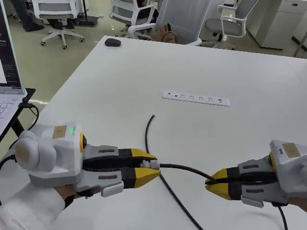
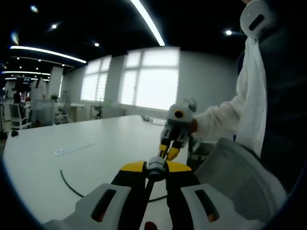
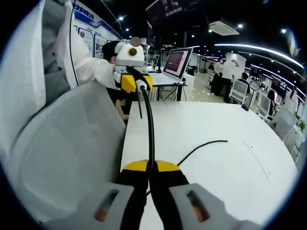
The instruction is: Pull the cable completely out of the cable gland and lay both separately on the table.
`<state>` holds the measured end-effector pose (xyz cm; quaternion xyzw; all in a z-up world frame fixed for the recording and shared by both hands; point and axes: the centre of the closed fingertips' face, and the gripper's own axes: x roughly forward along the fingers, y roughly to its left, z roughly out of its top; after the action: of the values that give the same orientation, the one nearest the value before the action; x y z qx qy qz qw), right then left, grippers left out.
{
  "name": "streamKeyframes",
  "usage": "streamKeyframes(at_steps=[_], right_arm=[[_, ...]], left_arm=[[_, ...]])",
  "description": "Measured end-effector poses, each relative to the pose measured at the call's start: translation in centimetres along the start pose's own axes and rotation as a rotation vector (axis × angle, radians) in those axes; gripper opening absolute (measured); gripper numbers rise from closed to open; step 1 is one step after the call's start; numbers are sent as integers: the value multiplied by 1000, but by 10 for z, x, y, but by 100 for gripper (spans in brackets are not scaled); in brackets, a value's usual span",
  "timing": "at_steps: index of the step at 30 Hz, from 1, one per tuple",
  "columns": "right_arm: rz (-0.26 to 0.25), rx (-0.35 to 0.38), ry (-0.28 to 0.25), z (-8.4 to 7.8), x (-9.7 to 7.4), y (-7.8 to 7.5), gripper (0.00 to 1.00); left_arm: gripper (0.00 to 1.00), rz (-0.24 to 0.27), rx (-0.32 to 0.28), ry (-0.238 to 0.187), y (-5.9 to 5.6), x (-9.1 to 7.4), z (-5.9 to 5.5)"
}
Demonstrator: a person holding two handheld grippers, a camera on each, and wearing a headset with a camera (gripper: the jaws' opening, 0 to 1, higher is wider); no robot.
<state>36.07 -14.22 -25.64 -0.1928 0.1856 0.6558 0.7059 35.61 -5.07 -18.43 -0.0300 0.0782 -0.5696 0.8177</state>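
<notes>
A black cable [image 1: 184, 168] stretches taut between my two grippers just above the white table [image 1: 120, 81]. My left gripper [image 1: 149, 167] is shut on the small pale cable gland [image 1: 152, 164], seen close between its yellow jaws in the left gripper view [image 2: 156, 166]. My right gripper [image 1: 211, 184] is shut on the cable a short way right of the gland. In the right gripper view the cable [image 3: 149, 129] runs from my own jaws to the gland [image 3: 141, 86]. The rest of the cable [image 1: 147, 132] lies curved on the table behind and below the left gripper.
A white power strip [image 1: 195, 98] lies mid-table and a dark mouse [image 1: 112, 42] sits near the far edge. A laptop [image 1: 7, 96] stands off the table's left side. Office chairs [image 1: 57, 12] stand beyond. A grey mesh chair back [image 3: 62, 143] is close beside me.
</notes>
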Motion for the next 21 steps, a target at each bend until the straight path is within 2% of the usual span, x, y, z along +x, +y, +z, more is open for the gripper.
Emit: streamKeyframes(at_steps=[5, 10, 15, 17, 21], right_arm=[[-4, 22, 5, -4, 1, -1, 3], [-14, 30, 5, -4, 1, -4, 6], [-20, 5, 20, 1, 3, -6, 14], [-19, -14, 4, 13, 4, -6, 18], [-14, -67, -36, 37, 8, -5, 20]], left_arm=[[17, 5, 1, 4, 1, 3, -1], [17, -11, 7, -9, -4, 4, 4], [17, -28, 14, -15, -7, 5, 6], [17, -34, 14, -17, -9, 6, 7], [17, -47, 18, -10, -12, 10, 8]])
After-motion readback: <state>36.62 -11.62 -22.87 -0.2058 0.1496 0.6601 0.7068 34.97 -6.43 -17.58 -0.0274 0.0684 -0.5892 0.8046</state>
